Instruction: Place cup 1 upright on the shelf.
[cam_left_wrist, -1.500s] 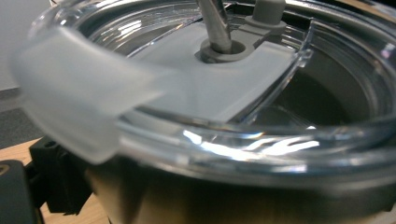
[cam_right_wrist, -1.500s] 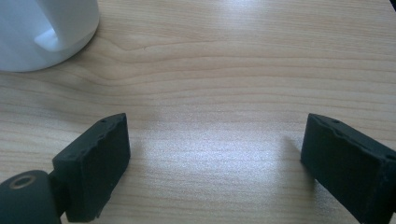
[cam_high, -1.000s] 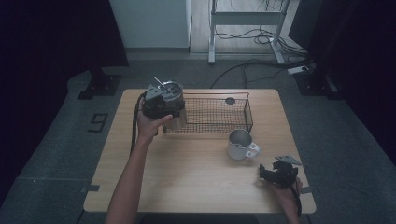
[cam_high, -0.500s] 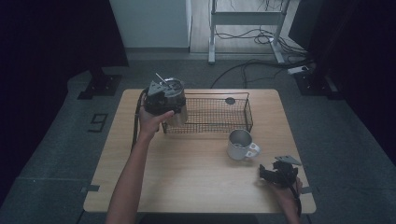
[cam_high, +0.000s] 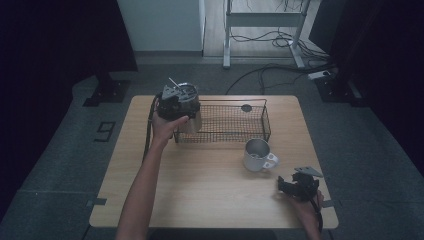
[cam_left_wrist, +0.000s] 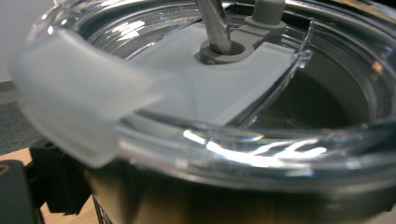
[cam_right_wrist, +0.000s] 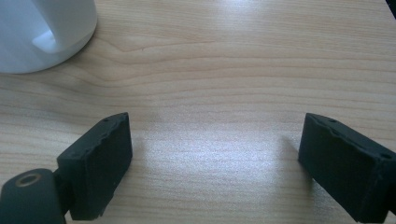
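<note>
My left gripper's (cam_high: 181, 102) jaws pinch the lidded tumbler (cam_high: 189, 117) at the basket's (cam_high: 235, 122) left end; right gripper's (cam_right_wrist: 215, 158) jaws spread, empty.

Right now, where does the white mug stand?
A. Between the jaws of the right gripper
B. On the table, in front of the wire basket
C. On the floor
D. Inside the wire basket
B: the white mug stands on the bare table, just outside the wire basket.
</note>
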